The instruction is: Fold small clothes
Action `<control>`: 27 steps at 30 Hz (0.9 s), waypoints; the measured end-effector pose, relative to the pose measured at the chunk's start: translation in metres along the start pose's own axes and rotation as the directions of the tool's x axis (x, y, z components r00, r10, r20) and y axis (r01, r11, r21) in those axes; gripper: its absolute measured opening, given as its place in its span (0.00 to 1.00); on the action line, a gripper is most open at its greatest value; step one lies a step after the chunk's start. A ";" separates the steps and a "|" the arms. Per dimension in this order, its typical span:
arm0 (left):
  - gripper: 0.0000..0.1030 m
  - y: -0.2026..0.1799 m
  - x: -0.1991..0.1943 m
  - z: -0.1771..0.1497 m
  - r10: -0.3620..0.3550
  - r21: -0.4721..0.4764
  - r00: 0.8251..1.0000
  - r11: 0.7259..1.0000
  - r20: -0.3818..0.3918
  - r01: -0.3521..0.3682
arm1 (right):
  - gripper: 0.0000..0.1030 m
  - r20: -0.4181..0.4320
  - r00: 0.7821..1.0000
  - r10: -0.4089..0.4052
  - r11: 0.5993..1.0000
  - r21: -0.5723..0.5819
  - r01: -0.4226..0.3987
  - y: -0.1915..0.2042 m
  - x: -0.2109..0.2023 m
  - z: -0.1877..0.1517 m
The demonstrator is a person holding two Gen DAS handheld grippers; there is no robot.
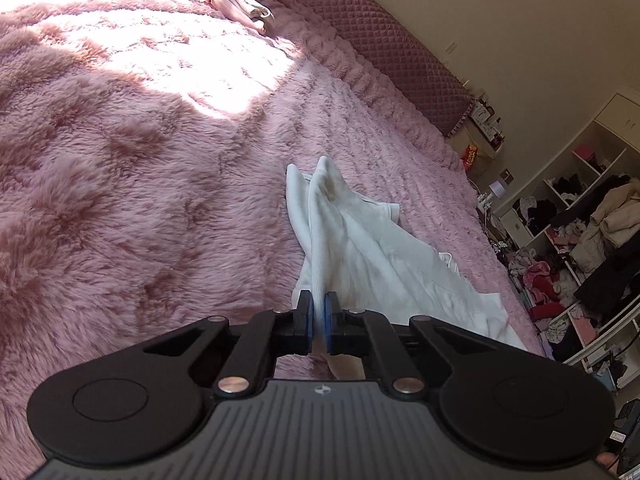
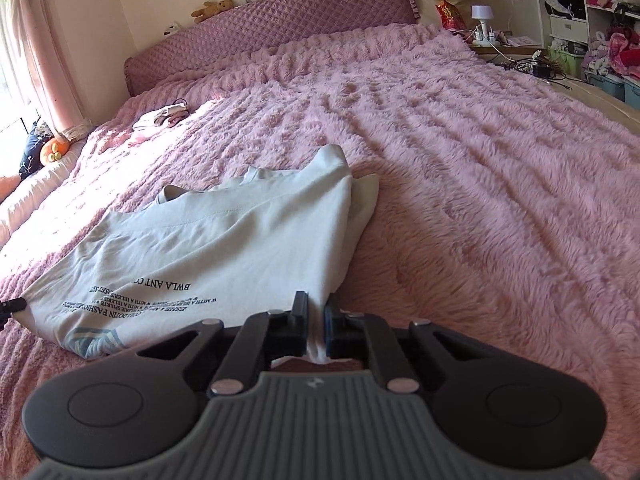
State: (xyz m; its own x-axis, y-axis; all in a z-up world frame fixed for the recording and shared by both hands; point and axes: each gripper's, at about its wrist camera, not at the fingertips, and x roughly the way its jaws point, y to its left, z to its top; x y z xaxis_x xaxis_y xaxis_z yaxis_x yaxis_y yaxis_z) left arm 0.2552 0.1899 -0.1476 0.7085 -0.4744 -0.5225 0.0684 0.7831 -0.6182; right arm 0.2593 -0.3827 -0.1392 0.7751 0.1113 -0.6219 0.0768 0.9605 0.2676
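Printed text on white shirt (image 2: 224,248) visible only from right wrist. Left tongs (image 1: 319,312) and right tongs (image 2: 317,312) each clamped on shirt hem, cloth stretching ahead across pink blanket (image 2: 480,184).

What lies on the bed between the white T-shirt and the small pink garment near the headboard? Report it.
Nothing but bare pink fluffy blanket. The right wrist view shows the stretch from the white T-shirt to the small pink garment clear; the left wrist view agrees.

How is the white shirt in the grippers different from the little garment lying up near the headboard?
The white shirt is larger, spread in the foreground, and pinched by the left hand-held gripper and right hand-held gripper; the small pinkish garment lies bunched and untouched. The shirt carries dark printed text; the garment shows none. Both rest on the pink blanket.
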 end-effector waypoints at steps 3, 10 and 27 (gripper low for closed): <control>0.03 0.008 0.015 -0.004 0.081 0.022 0.992 0.997 -0.096 -0.079 | 0.01 -0.065 0.998 -0.028 0.999 -0.026 0.027 -0.006 0.008 -0.016; 0.10 0.019 0.027 -0.008 0.034 0.002 0.991 0.999 -0.130 -0.034 | 0.41 -0.043 0.998 0.039 0.985 0.169 -0.031 -0.033 0.019 -0.035; 0.02 -0.010 0.004 -0.011 0.043 0.080 0.998 0.996 0.044 -0.046 | 0.01 -0.035 0.998 0.045 0.998 0.041 -0.043 -0.015 0.010 -0.026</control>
State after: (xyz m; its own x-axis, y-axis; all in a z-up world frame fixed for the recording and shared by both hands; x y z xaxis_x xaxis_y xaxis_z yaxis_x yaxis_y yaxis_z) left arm 0.2494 0.1759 -0.1505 0.7412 -0.4224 -0.5218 0.0918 0.8337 -0.5445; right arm 0.2495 -0.3889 -0.1689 0.7554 0.1631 -0.6346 0.0688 0.9434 0.3244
